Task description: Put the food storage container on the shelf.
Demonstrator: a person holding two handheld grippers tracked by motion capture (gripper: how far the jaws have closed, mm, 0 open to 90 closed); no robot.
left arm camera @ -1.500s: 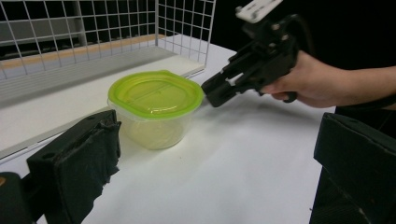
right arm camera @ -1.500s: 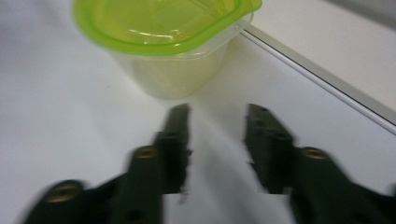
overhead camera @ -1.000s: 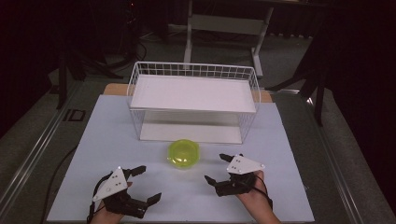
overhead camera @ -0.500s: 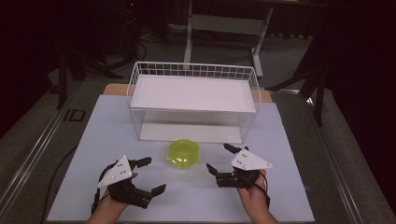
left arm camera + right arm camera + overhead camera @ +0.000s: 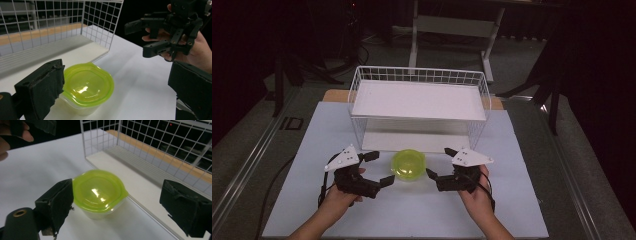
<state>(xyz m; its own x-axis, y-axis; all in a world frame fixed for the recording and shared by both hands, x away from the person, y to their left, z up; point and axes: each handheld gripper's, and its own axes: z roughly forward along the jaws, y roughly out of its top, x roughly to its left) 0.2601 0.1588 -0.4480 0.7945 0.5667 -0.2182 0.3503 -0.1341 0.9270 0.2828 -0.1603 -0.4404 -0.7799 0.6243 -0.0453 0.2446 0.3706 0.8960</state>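
While both hands sit near the front edge of the worktop [image 5: 312, 150], the left gripper [image 5: 377, 167] has its jaws spread wide and grips nothing. In its own view the tub [image 5: 86, 87] sits between its jaws, one pad [image 5: 43, 85] right up against the green lid [image 5: 87, 83], though I can't tell if it's actually touching. The right gripper [image 5: 438, 163] is spread wide too, holding nothing, and points in at the tub from the other side. In the right gripper view the tub also lies between the jaws, closer to one pad [image 5: 58, 200] than the other.

So the tub [image 5: 408, 165] sits between the two grippers, roughly mid-worktop and a bit toward the front edge. It's a clear little container with a lime-green lid pressed on, standing upright. Just behind it is the wire basket [image 5: 419, 75], a white thing with a shelf panel on top, toward the back edge. The tub is just beside the basket's front, outside it.
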